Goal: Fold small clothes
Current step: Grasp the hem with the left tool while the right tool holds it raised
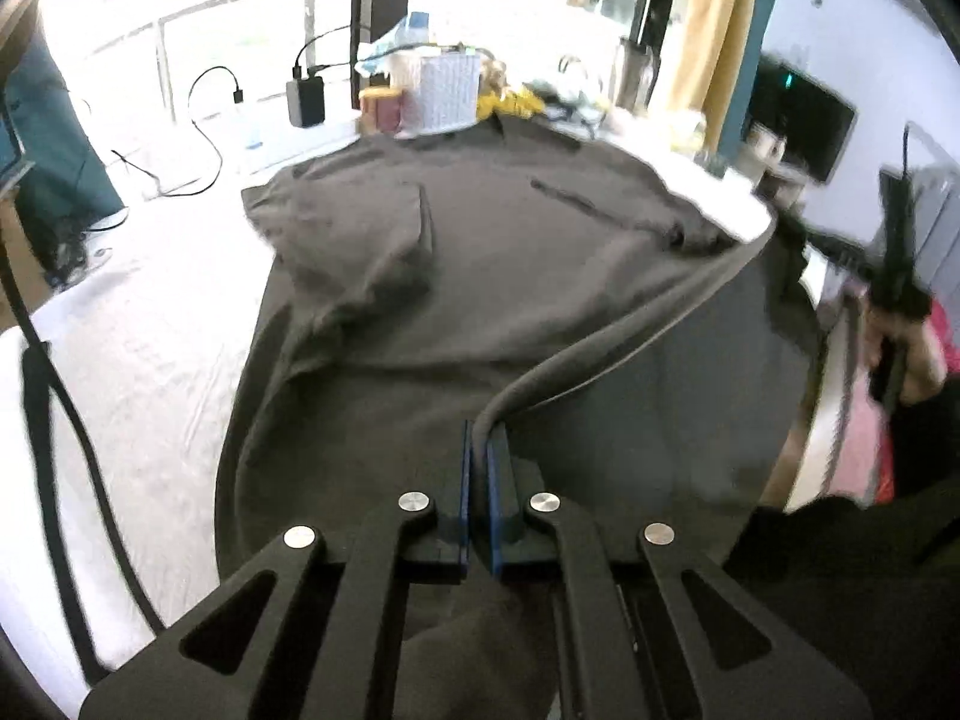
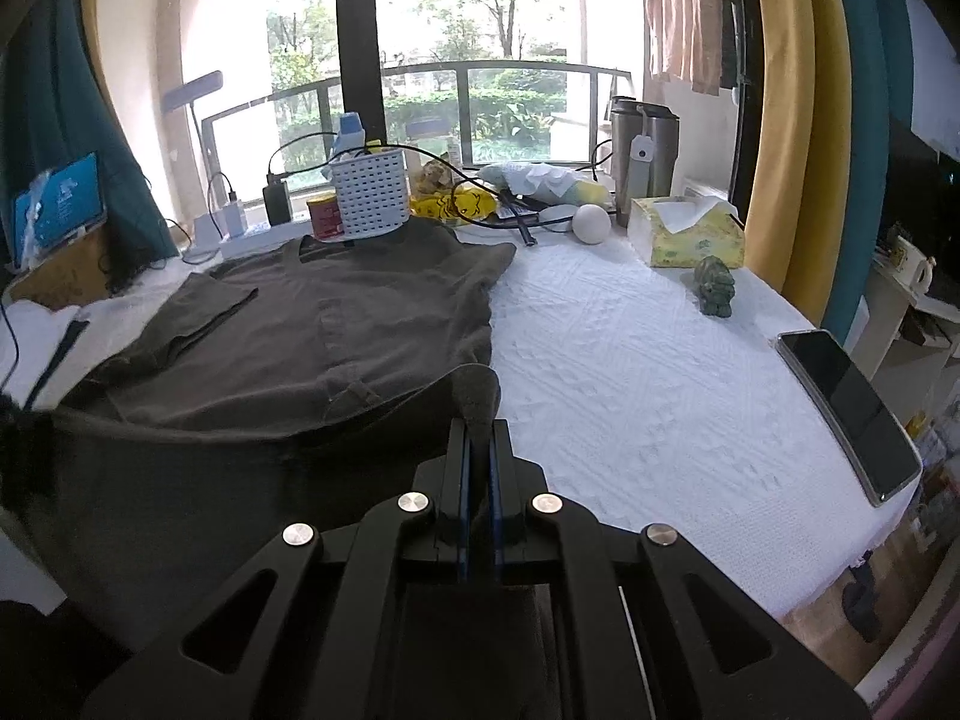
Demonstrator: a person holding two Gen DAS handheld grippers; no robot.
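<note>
A dark grey-brown T-shirt (image 1: 480, 276) lies spread on the white table cover, collar toward the far clutter. My left gripper (image 1: 478, 444) is shut on its near hem, which rises as a taut raised edge running off to the right. In the right wrist view the same shirt (image 2: 336, 324) lies at the left and middle, and my right gripper (image 2: 478, 426) is shut on the hem's other corner, lifted above the table. The right gripper also shows blurred at the far right of the left wrist view (image 1: 894, 276).
On the white table cover (image 2: 630, 372) lie a phone (image 2: 852, 414) near the right edge, a green figurine (image 2: 714, 285), a tissue box (image 2: 690, 231), a white ball (image 2: 591, 219), a white basket (image 2: 369, 192), a red can (image 2: 324, 216), a steel mug (image 2: 645, 150), and chargers with cables (image 2: 276, 195).
</note>
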